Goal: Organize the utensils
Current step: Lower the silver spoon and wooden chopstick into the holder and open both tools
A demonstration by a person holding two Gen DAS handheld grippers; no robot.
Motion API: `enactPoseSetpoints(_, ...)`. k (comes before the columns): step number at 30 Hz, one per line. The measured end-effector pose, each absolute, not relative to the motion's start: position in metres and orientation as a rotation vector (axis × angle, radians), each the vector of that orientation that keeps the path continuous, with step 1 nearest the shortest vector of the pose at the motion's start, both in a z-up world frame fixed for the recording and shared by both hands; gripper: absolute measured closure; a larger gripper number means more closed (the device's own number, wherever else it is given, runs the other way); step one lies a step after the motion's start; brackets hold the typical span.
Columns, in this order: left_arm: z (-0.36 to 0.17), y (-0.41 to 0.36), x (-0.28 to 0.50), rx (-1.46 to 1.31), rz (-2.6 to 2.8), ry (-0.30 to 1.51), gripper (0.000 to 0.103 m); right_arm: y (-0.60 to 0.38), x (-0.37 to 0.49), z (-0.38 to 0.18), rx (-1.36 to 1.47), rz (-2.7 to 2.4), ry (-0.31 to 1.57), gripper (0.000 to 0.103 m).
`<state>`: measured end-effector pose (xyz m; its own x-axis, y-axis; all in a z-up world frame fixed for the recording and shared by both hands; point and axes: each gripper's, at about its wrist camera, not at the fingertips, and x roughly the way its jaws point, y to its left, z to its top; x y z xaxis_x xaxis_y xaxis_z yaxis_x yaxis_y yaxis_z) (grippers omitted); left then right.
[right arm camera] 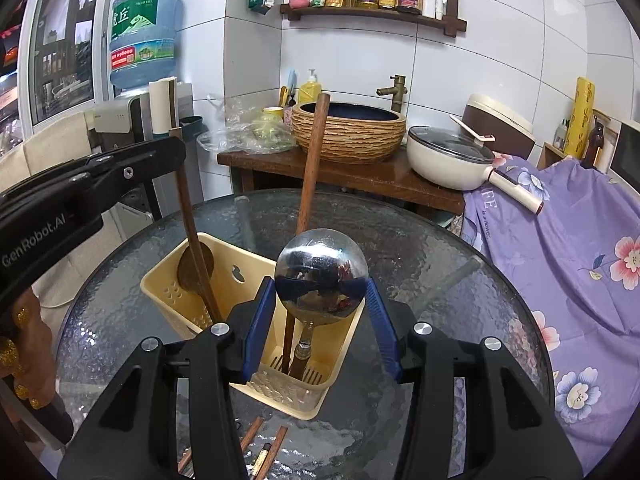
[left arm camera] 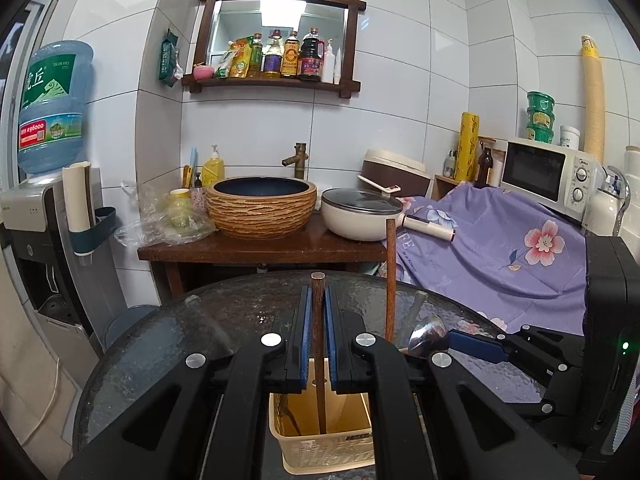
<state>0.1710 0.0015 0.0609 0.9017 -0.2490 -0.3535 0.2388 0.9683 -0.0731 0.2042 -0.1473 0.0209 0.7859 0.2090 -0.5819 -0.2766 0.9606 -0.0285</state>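
Both grippers hang over the cream utensil basket (right arm camera: 256, 344) on the glass table (right arm camera: 460, 240). Left gripper (left arm camera: 319, 340), jaws narrow, pinches a wooden handle (left arm camera: 319, 320) upright. Right gripper (right arm camera: 320, 332), tilted downward, clamps the steel ladle (right arm camera: 321, 276) bowl-up. Releasing early could tip the light basket, I think.

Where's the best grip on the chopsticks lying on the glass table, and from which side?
Mid-shaft on the chopsticks, from straight above, with the fingers closing across their length. They lie flat and slanted on the glass table, too thin for side entry. Their lower ends are hidden under the right gripper, which is shut on the ladle.
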Motion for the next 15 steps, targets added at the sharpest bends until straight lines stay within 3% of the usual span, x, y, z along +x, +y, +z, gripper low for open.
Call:
enactPoseSetpoints(10, 0.0612, 0.0026, 0.1715, -0.030, -0.241, 0.371, 0.096, -0.1516, 0.2037, 0.0192, -0.105, 0.272, 0.593, 0.053)
enactPoseSetpoints(15, 0.0646, 0.0065, 0.1662, -0.038, -0.237, 0.355, 0.079, -0.1515, 0.1973, 0.0231, -0.116, 0.273, 0.562, 0.045)
